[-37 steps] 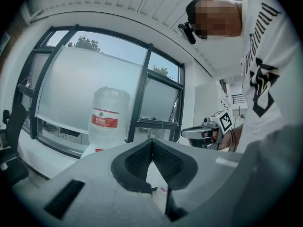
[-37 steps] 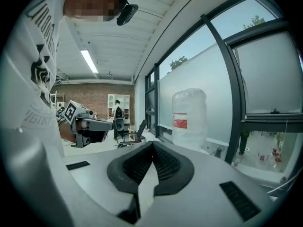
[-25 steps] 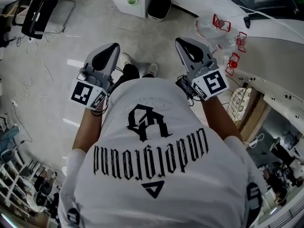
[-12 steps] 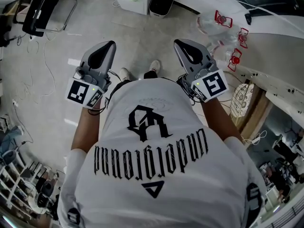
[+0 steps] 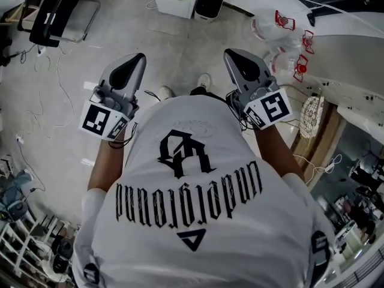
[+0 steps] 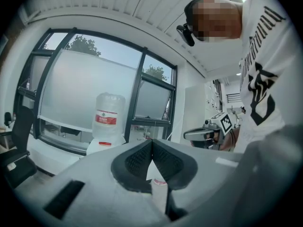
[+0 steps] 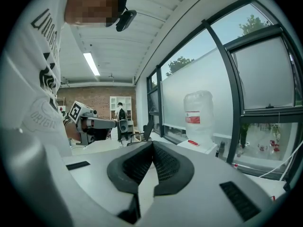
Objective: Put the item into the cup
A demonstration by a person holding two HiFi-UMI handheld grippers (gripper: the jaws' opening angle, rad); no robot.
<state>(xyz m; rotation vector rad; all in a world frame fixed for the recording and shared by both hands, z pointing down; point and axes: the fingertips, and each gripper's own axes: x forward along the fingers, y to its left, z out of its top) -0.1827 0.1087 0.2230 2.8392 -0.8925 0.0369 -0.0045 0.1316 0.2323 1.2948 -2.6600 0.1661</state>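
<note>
Now, left hand-held gripper point(image 5: 137, 62): raised before the chest, jaws pressed together.
Right hand-held gripper point(image 5: 234, 57): level with it, well apart, likewise clenched.
Item, cup: cannot be made out.

Across the person's white shirt point(image 5: 204, 221) I see black gothic lettering, upside down, which I cannot read surely. The water bottle point(image 6: 109, 109) bears a red label, too small to read. Left claw point(image 5: 140, 57) and right claw point(image 5: 230, 53) carry square code markers.

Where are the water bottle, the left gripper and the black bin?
water bottle point(image 6: 107, 118), left gripper view, its label
left gripper point(image 6: 152, 143), left gripper view, where its tips meet
black bin point(image 5: 208, 6), head view, its top
</note>
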